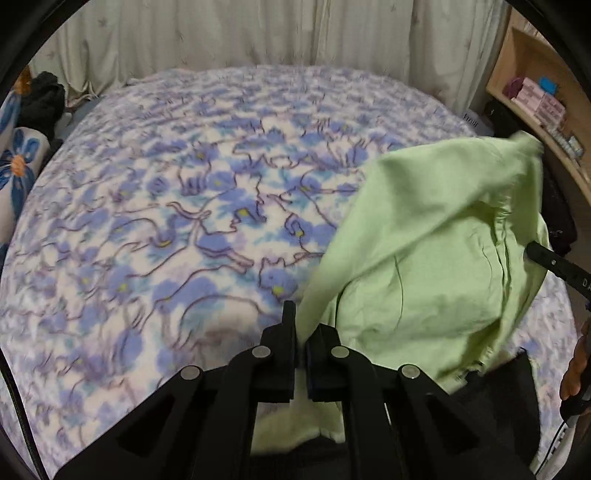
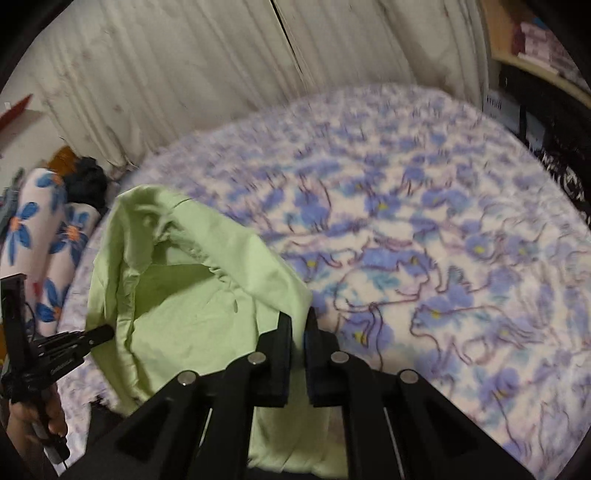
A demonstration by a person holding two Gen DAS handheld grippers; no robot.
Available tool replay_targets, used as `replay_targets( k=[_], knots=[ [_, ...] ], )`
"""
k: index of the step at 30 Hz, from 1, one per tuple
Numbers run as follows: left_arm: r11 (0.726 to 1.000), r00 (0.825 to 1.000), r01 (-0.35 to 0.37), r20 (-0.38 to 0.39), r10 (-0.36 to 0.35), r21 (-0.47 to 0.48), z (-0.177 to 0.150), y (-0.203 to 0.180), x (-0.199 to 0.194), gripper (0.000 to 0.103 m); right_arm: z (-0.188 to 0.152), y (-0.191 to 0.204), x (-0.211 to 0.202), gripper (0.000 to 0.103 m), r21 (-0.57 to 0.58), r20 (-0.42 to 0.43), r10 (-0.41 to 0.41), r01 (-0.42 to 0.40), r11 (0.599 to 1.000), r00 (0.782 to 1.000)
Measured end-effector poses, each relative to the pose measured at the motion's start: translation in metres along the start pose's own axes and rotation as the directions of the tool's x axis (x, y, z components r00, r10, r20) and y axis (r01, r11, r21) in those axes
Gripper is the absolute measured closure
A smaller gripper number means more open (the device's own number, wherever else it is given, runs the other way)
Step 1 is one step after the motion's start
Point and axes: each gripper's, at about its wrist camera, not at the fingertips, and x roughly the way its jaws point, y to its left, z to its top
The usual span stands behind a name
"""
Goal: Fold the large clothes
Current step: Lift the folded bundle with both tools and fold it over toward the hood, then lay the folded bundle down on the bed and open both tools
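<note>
Nearest in the left wrist view, the left gripper (image 1: 301, 332) is seen with its fingers drawn narrow and an edge of the light green garment (image 1: 436, 240) pinched between them. In the right wrist view, the right gripper (image 2: 299, 328) is likewise closed down on another edge of the same garment (image 2: 192, 288), the cloth being caught between its fingers. The garment is held up off the bed (image 1: 184, 221), slack and bunched between the two grippers, over the near side of the blue-flowered blanket (image 2: 443, 258). A flowered pillow (image 2: 48, 251) is seen at the bed's far corner. Farther back, pale curtains (image 1: 258, 33) are hung behind the bed, and a wooden shelf (image 1: 532, 77) stands to one side.
</note>
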Motion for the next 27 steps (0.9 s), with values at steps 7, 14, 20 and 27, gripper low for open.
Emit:
replay_targets(
  k=[7, 14, 20, 27],
  knots=[
    [0.998, 0.999, 0.05, 0.019, -0.049, -0.024, -0.063, 0.006, -0.078, 0.101, -0.048, 0.014, -0.082, 0.098, -0.035, 0.031, 0.038, -0.037, 0.999, 0.999],
    [0.985, 0.986, 0.159, 0.061, -0.155, -0.068, -0.153, 0.005, -0.124, 0.101, -0.142, 0.015, -0.115, 0.098, -0.028, -0.023, 0.039, -0.04, 0.999, 0.999],
    [0.976, 0.979, 0.205, 0.019, -0.204, -0.08, -0.224, -0.006, -0.125, 0.101, -0.217, 0.01, -0.104, 0.097, -0.016, -0.109, -0.061, 0.06, 0.998, 0.992],
    [0.945, 0.952, 0.293, -0.045, -0.302, -0.147, -0.265, -0.009, -0.104, 0.064, -0.266, -0.01, -0.103, 0.09, 0.078, -0.2, -0.033, 0.05, 0.996, 0.979]
  ],
)
